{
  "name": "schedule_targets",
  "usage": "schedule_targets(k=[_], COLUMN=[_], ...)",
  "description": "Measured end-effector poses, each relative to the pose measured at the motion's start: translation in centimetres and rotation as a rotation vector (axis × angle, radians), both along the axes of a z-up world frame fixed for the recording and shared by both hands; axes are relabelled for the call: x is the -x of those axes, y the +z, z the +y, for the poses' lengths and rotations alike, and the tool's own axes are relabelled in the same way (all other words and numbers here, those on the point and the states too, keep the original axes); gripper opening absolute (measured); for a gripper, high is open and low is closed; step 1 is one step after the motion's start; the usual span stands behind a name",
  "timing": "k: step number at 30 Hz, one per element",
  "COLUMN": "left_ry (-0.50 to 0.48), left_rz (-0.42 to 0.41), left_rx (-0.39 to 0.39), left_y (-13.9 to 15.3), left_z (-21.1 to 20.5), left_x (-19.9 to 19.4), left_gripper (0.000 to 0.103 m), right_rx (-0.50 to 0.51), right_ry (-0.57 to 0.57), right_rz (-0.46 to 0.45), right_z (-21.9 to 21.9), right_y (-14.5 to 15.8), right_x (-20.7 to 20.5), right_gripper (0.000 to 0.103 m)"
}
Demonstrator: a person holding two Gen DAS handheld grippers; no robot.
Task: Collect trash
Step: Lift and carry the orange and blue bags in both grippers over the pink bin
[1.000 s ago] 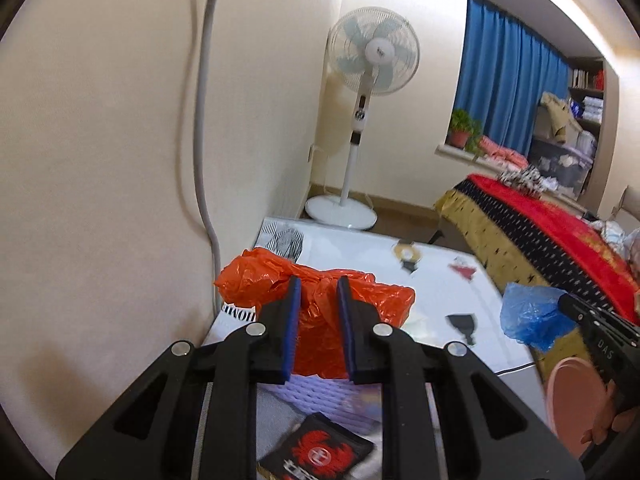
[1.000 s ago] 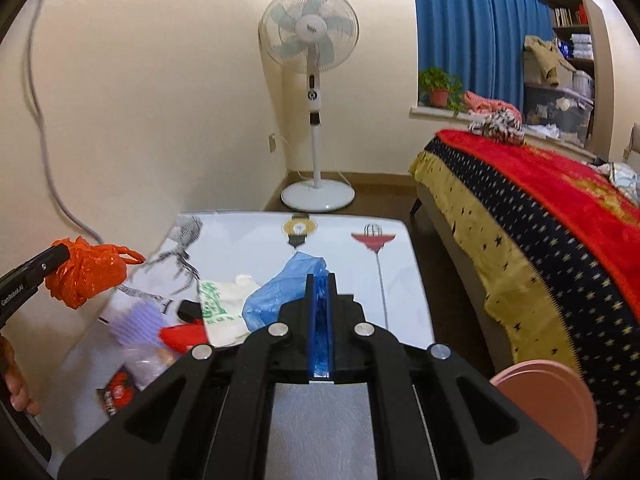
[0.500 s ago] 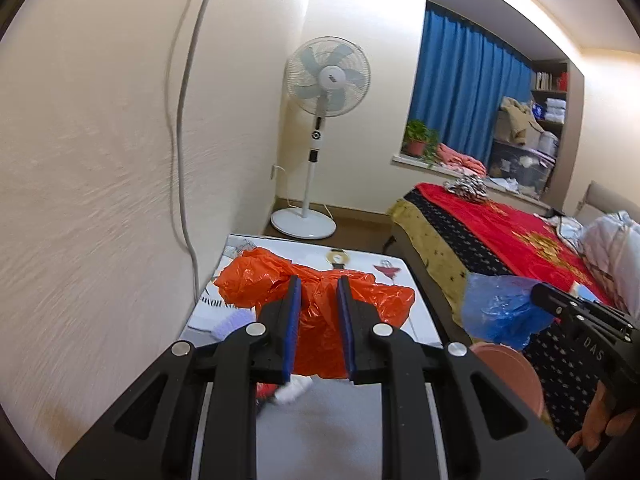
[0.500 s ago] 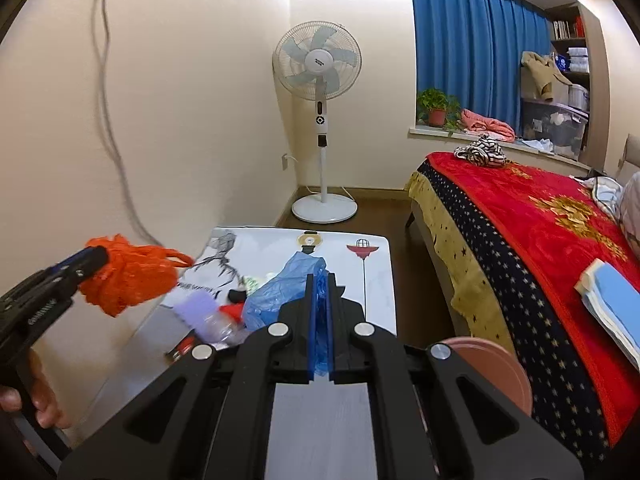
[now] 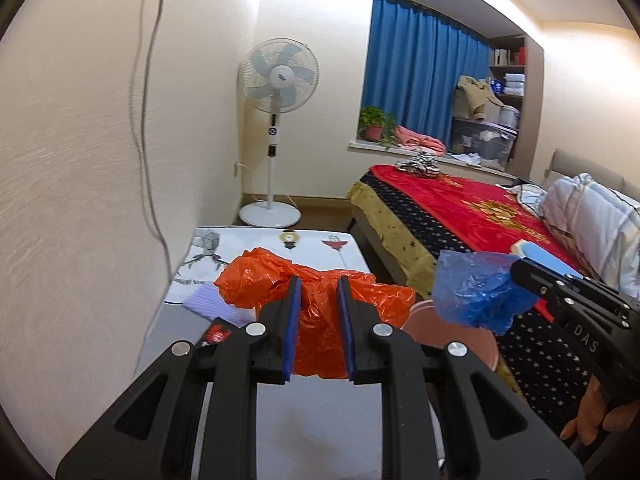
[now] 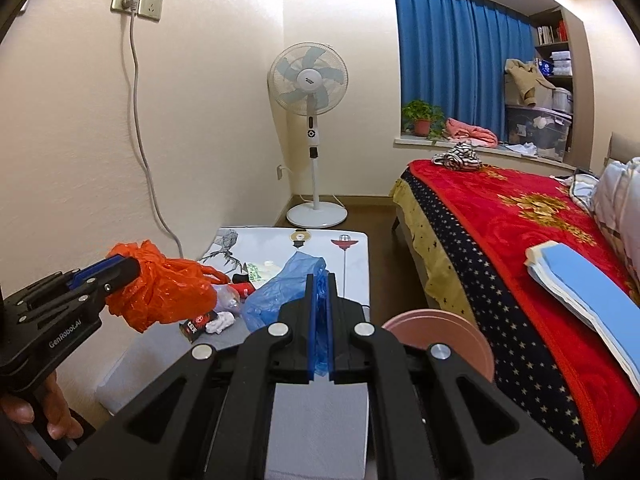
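Evidently, a crumpled orange plastic bag (image 5: 320,312) was pinched between the blue pads of the left gripper (image 5: 318,296) and was held in the air above the low table (image 6: 356,272), bulging out ahead of the fingertips. A blue plastic bag (image 6: 280,292) was clamped in the nearly closed right gripper (image 6: 319,292), spilling forward and leftward from it, beside a pink bin (image 6: 444,336). More litter (image 6: 224,316) was left lying on the table between the two grippers.

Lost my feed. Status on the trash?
Left gripper shut on orange bag. Right gripper shut on blue bag. More litter on table. Pink bin below, unobstructed.
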State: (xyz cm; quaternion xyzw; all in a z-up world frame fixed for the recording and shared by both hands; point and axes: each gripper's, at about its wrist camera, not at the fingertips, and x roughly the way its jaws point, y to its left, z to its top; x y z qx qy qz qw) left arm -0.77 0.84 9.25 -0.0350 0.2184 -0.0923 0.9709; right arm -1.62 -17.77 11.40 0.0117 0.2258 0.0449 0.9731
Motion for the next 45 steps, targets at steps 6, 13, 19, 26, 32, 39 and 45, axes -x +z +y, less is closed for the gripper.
schedule_targets(k=[6, 13, 19, 26, 32, 39, 45], left_ry=[-0.050, -0.107, -0.162, -0.225, -0.255, -0.261, -0.256], left_rz=[0.008, 0.034, 0.084, 0.109, 0.147, 0.184, 0.207], left_rx=[-0.008, -0.009, -0.020, -0.036, -0.036, -0.058, -0.083], left_y=[-0.2, -1.0, -2.5, -5.7, -8.6, -11.6, -13.1], left_z=[-2.4, -6.1, -10.7, -16.4, -19.9, -23.0, -24.4], left_x=[-0.3, -3.2, -7.5, -12.2, -15.4, -18.1, -19.5], left_gripper=[0.018, 0.018, 0.018, 0.018, 0.019, 0.019, 0.022], right_rx=[-0.005, 0.001, 0.029, 0.055, 0.053, 0.050, 0.043], right_ry=[-0.029, -0.095, -0.165, -0.242, -0.276, -0.293, -0.336], right_rz=[0.002, 0.021, 0.044, 0.083, 0.130, 0.177, 0.252], right_z=[-1.7, -5.0, -9.0, -13.7, -16.1, -17.8, -19.3], right_y=[-0.3, -1.5, -3.0, -5.7, -8.2, -10.4, -12.5], right_x=[0.9, -0.6, -3.4, -7.8, -11.0, -12.8, -14.2], right_gripper=[0.004, 0.004, 0.004, 0.004, 0.004, 0.004, 0.007])
